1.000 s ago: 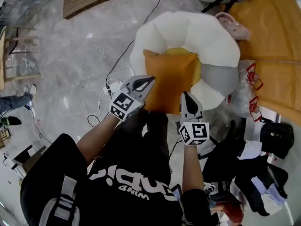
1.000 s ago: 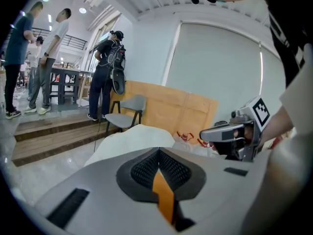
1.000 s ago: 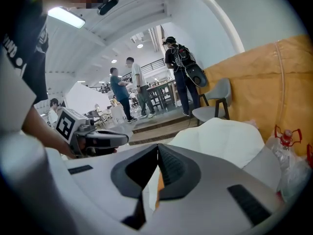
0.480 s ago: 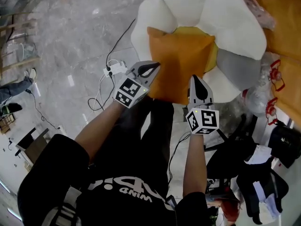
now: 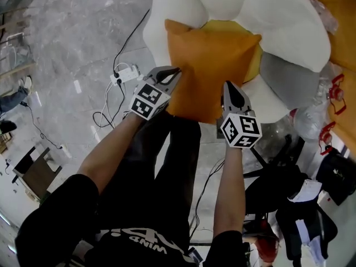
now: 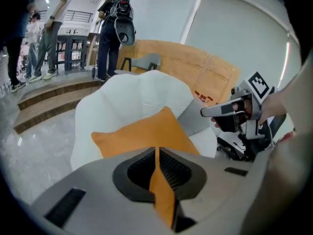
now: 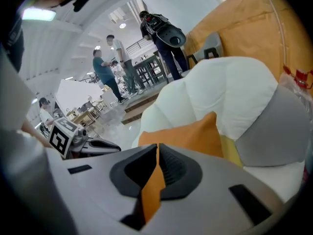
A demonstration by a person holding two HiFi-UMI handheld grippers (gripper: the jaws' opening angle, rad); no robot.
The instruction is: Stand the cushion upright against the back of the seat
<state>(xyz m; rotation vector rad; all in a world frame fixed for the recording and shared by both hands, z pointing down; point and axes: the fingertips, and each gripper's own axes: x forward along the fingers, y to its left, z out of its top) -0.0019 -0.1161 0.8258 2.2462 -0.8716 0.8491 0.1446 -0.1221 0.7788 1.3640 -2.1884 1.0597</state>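
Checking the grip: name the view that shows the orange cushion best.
Head view: the orange cushion shows nearly whole, its near edge pinched by the left hand-held gripper and the right hand-held gripper. Each gripper view shows only clamped fabric and the cushion's far part.

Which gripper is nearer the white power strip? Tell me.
Left. The left gripper, shut on the cushion, is on the power strip's side; the right gripper grips the cushion's far edge.

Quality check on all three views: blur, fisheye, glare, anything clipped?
Head view: heavy fisheye bending, cushion sharp. Left gripper view: left gripper close up in soft focus, black vignette along the right edge. Right gripper view: lamp glares top left, white seat nearly washed out.
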